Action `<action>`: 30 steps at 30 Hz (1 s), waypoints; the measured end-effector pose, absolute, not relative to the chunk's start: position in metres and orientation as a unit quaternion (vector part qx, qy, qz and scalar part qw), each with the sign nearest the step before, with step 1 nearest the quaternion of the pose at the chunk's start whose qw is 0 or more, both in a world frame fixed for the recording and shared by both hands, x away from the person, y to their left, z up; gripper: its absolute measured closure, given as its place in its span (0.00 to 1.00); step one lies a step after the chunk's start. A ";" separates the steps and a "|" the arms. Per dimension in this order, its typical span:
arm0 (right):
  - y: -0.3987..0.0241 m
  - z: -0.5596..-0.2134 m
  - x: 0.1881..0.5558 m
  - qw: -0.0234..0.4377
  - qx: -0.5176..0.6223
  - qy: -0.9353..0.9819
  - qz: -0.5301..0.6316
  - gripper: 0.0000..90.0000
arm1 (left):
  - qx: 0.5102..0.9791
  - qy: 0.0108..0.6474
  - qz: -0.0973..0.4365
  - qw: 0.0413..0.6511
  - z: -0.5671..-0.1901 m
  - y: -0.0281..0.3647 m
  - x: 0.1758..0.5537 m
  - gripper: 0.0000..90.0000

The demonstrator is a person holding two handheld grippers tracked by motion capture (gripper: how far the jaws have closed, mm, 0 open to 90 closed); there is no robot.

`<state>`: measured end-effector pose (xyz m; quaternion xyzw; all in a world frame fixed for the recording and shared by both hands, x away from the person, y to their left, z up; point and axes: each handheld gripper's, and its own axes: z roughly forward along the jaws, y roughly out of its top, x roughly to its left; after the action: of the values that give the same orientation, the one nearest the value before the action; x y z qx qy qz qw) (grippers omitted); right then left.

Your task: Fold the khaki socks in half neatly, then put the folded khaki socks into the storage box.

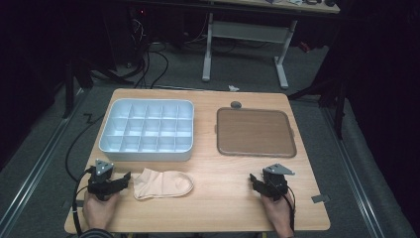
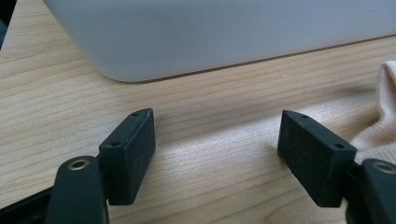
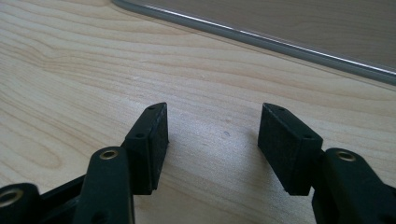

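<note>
Beige sock [image 1: 163, 184]: flat on counter [image 1: 218, 198], just below the box [image 1: 147, 130]
Left hand-held gripper [image 1: 124, 179]: released, just beside sock
Right hand-held gripper [image 1: 254, 181]: released, well apart from sock

Dim room, grey carpet [image 1: 44, 144], white-legged desk [image 1: 247, 34]

Looked all over, zero readable text, labels, brands or numbers anywhere. Nothing printed on the white plastic compartment box [image 1: 146, 130], nothing on the peach fabric sock [image 1: 162, 183] just in front of that box either.
</note>
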<state>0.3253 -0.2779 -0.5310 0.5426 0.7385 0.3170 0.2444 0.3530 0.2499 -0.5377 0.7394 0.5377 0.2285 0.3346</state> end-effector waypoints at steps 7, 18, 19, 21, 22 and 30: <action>-0.278 -0.531 0.325 0.240 0.541 0.740 0.319 0.46 | 0.732 0.544 0.220 0.346 -0.538 0.252 0.353 0.31; -0.279 -0.531 0.326 0.239 0.541 0.740 0.321 0.45 | 0.730 0.545 0.216 0.351 -0.538 0.254 0.353 0.31; -0.279 -0.531 0.326 0.239 0.541 0.740 0.321 0.45 | 0.730 0.545 0.216 0.351 -0.538 0.254 0.353 0.31; -0.279 -0.531 0.326 0.239 0.541 0.740 0.321 0.45 | 0.730 0.545 0.216 0.351 -0.538 0.253 0.353 0.31; -0.278 -0.531 0.325 0.239 0.542 0.739 0.320 0.45 | 0.731 0.545 0.216 0.351 -0.538 0.253 0.353 0.31; -0.278 -0.531 0.325 0.240 0.541 0.740 0.319 0.46 | 0.731 0.544 0.218 0.348 -0.538 0.253 0.353 0.31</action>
<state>0.3255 -0.2777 -0.5310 0.5407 0.7404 0.3189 0.2404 0.3528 0.2527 -0.5376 0.7314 0.5443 0.2178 0.3482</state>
